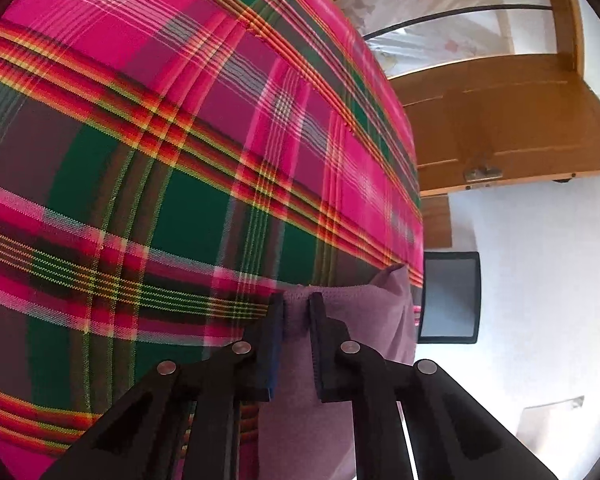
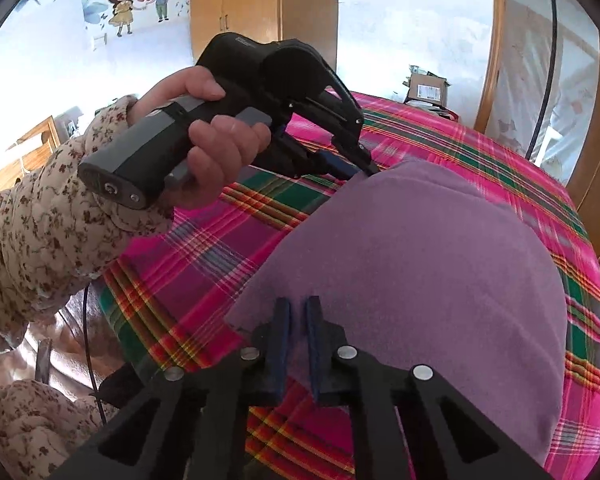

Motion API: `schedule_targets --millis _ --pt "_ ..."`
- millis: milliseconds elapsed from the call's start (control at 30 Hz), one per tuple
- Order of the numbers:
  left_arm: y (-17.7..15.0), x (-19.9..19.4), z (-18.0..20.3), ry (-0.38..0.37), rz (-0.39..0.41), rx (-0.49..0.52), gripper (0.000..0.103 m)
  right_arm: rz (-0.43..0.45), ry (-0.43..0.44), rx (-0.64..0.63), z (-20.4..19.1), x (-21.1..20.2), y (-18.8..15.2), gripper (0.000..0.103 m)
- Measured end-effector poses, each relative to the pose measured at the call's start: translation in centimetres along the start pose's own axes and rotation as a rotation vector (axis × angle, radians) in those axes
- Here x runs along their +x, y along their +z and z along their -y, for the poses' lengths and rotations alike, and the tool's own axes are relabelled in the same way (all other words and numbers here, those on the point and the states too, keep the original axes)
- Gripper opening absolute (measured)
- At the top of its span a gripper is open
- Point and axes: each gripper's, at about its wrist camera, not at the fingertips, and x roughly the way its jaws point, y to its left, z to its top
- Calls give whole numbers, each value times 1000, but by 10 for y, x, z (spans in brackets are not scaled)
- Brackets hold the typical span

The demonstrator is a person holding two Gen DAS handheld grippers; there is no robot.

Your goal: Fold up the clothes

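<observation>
A mauve garment (image 2: pixel 412 256) lies spread on a bed covered by a pink, green and red plaid blanket (image 2: pixel 204 256). My right gripper (image 2: pixel 298 308) is shut on the garment's near edge, with cloth pinched between its blue pads. In the right wrist view my left gripper (image 2: pixel 362 166), held by a hand in a floral sleeve (image 2: pixel 40 216), bites the garment's far corner. The left wrist view shows that same left gripper (image 1: pixel 296 302) shut on a hemmed edge of the mauve garment (image 1: pixel 384 320) above the plaid blanket (image 1: pixel 172 168).
A wooden door (image 1: pixel 512 120) and a dark monitor (image 1: pixel 450 298) stand beyond the bed's right edge. A wooden wardrobe (image 2: pixel 236 4), a cartoon wall sticker (image 2: pixel 140 0) and a cardboard box (image 2: pixel 426 88) lie past the bed's far side. A black cable (image 2: pixel 90 344) hangs near the sleeve.
</observation>
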Motion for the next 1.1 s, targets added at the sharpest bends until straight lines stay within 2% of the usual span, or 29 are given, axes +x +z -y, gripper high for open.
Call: schedule_targets --millis 233,300,367,433,467,533,600,667,733,767,867,1000,1100 --pt "-4 -3 10 58 17 56 14 20 34 38 8 -8 -3 12" --pt "-8 -10 16 101 53 96 27 30 51 70 16 -11 -4 13" --pt "-12 -14 22 117 77 126 29 45 55 91 26 -17 -5 15" --pt "-17 -18 25 109 63 145 33 72 27 113 38 -25 -7 15" --pt "-20 -18 27 108 57 149 41 80 18 128 43 -29 -9 15" --pt "-27 -21 27 113 55 161 42 97 25 182 59 -37 -12 18" --pt "-34 -27 23 126 50 177 42 108 35 236 75 -44 -16 27" --pt "-42 -31 20 122 52 183 43 113 44 286 89 -50 -21 32" --pt "-53 -36 17 114 60 192 49 122 10 332 109 -54 -26 34" --pt "-58 -38 15 110 61 195 56 127 -9 354 118 -56 -28 35" --pt "-70 -42 11 103 39 212 57 137 -48 426 146 -61 -36 41" --pt "-84 -39 20 107 27 264 57 147 -24 574 188 -59 -48 42" --pt "-92 -30 26 93 -17 298 57 144 43 661 215 -45 -51 44"
